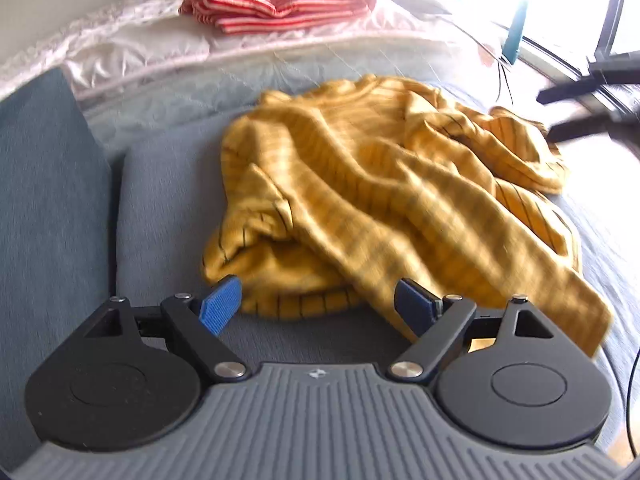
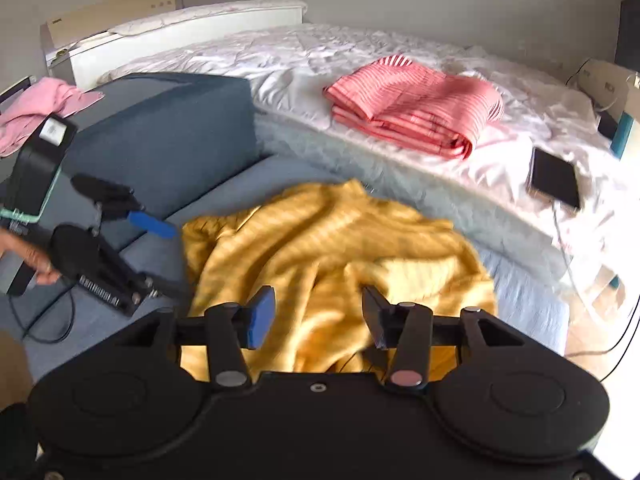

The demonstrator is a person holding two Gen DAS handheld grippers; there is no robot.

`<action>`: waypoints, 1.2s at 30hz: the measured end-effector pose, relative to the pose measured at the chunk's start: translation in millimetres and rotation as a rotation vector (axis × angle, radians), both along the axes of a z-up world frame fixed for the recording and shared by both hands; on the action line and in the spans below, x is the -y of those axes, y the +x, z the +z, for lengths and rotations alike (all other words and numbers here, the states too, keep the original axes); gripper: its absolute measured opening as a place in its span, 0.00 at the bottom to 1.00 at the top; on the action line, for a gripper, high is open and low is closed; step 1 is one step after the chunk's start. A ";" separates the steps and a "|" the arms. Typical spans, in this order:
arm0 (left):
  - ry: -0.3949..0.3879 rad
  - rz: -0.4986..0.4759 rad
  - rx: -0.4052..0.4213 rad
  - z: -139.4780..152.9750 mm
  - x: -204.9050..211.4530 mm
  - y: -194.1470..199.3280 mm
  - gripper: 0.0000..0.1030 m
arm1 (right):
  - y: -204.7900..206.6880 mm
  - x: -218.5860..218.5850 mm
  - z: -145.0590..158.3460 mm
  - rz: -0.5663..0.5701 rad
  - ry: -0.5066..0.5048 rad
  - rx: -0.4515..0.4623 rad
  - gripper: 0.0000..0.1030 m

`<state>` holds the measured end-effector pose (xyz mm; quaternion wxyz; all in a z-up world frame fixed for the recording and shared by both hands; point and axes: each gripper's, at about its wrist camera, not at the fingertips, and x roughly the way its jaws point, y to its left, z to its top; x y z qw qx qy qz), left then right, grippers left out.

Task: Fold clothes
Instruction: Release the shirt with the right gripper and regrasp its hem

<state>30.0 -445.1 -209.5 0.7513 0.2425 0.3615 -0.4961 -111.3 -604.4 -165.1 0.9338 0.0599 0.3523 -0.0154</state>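
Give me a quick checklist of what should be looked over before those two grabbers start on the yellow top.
1. Left gripper fingers spread apart and holding nothing: ok.
2. Right gripper fingers spread apart and holding nothing: ok.
3. Yellow top lying flat for folding: not ok, it is crumpled in a heap on the blue cushion.
4. Hem or a sleeve easy to pick out: cannot tell, the cloth is bunched and blurred.
5. Folded red striped garment out of the way: ok, it lies apart on the white bed.
6. Phone clear of the yellow top: ok.
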 end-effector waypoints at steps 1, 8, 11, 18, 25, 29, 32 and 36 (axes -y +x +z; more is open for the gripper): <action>0.002 0.000 -0.017 -1.2 -7.4 -2.3 0.85 | -9.6 -12.7 -9.4 0.040 0.040 -0.017 0.49; -0.036 0.019 -0.046 -2.9 -32.8 -5.1 0.85 | -42.0 -111.1 -73.3 0.201 0.057 -0.121 0.57; -0.074 -0.008 -0.016 4.0 -33.6 -9.1 0.85 | -41.7 -131.3 -91.7 0.184 -0.001 -0.149 0.55; -0.077 0.004 -0.069 2.3 -31.7 -3.0 0.85 | -33.0 -137.0 -80.0 0.140 -0.015 -0.091 0.08; -0.110 0.056 0.010 12.7 -37.4 3.1 0.85 | 1.7 -143.3 -66.3 0.244 0.247 0.029 0.08; -0.099 0.070 0.030 13.6 -38.2 5.8 0.85 | 25.7 -158.0 -83.8 0.278 0.222 -0.017 0.08; -0.081 0.031 -0.023 9.0 -35.6 3.7 0.85 | 29.1 -164.3 -98.9 0.282 0.209 -0.050 0.09; -0.056 -0.020 -0.060 3.0 -31.3 -2.0 0.85 | 16.5 -150.6 -94.3 0.261 0.297 -0.010 0.23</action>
